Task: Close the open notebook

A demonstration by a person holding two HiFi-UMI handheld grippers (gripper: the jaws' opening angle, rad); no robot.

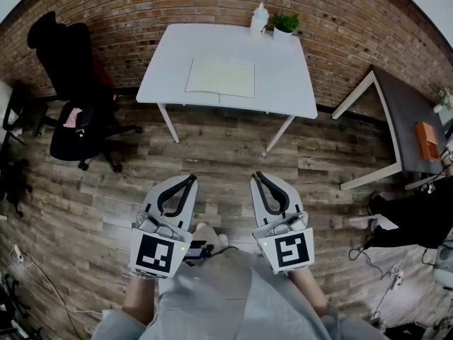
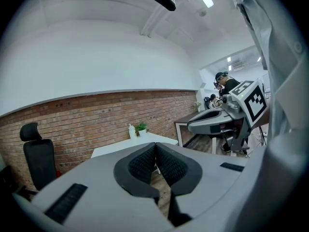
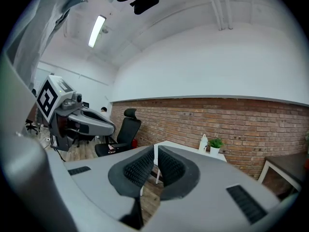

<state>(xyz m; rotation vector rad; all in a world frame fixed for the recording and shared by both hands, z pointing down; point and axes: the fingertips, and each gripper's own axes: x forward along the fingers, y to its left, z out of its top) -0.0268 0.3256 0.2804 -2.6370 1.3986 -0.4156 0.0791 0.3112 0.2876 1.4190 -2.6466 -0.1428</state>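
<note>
Ahead on the white table (image 1: 283,91) lies the open notebook (image 1: 220,76) — well beyond both grippers, left (image 1: 177,198) slightly nearer — jaws closed, empty

We find the open cream paper notebook (image 1: 220,77) lying on the middle of the white rectangular table (image 1: 290,83), far against the brick wall (image 1: 212,2). A white plastic bottle (image 1: 259,20) and small green potted plant (image 1: 285,25) stand side by side at its far right edge. A black office chair (image 1: 74,112) stands left.
</note>
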